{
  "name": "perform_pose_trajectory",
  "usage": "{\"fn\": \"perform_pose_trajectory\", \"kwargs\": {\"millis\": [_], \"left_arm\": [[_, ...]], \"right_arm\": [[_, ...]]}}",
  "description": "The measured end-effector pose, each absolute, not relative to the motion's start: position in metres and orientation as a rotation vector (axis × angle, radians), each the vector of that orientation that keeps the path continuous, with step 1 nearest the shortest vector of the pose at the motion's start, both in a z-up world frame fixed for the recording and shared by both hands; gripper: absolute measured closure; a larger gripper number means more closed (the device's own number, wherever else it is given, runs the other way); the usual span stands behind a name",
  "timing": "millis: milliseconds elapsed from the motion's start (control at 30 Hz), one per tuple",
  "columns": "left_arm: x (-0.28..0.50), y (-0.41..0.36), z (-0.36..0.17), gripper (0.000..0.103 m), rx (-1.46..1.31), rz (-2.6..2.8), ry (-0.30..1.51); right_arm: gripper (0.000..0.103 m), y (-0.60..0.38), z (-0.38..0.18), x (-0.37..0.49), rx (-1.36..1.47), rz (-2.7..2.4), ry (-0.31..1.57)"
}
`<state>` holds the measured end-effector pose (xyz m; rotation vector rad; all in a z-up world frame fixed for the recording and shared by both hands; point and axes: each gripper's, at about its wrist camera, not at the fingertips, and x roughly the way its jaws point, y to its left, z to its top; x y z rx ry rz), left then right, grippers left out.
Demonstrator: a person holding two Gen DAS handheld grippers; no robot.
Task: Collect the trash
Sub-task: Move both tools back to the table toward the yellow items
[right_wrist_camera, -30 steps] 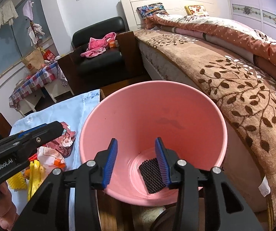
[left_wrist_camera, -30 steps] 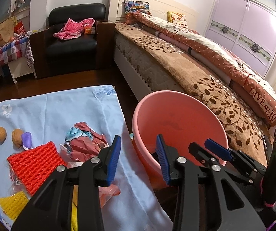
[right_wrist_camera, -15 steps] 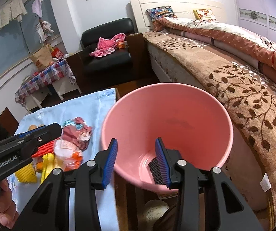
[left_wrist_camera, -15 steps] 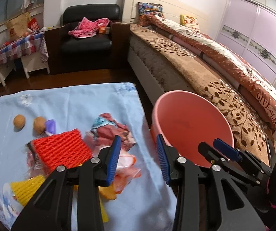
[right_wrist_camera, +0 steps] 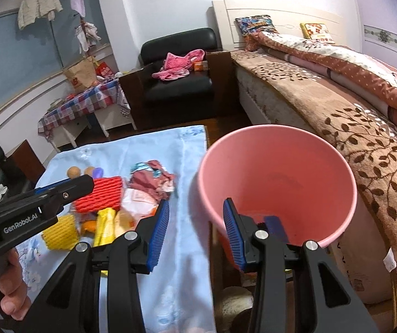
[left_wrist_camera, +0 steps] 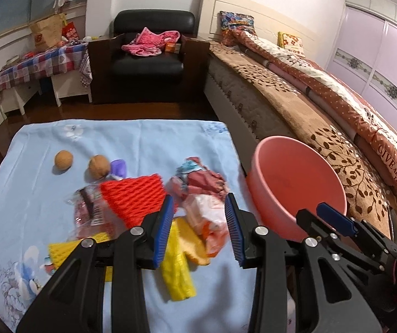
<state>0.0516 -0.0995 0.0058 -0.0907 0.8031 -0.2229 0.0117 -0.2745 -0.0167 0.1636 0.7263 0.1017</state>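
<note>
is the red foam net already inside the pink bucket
No, the red foam net lies on the blue cloth among the other wrappers, to the left of the pink bucket.

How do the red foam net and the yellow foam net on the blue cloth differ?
The red foam net is bright red; the yellow foam net is yellow. The red one looks larger and lies farther back, near the two brown balls; the yellow one looks smaller and lies nearer the cloth's front edge, partly hidden by the left gripper. Both are ribbed mesh sleeves lying on the blue cloth, not yet in the pink bucket.
</note>
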Motion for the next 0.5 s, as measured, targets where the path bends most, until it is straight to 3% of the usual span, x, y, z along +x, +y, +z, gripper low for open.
{"fn": "perform_pose_trajectory", "kwargs": {"millis": [500], "left_arm": [[0.014,0.007,-0.014,0.065,-0.110,-0.118,0.825]], "right_arm": [[0.063,-0.235,-0.020,-0.003,0.137,0.213,0.743]]}}
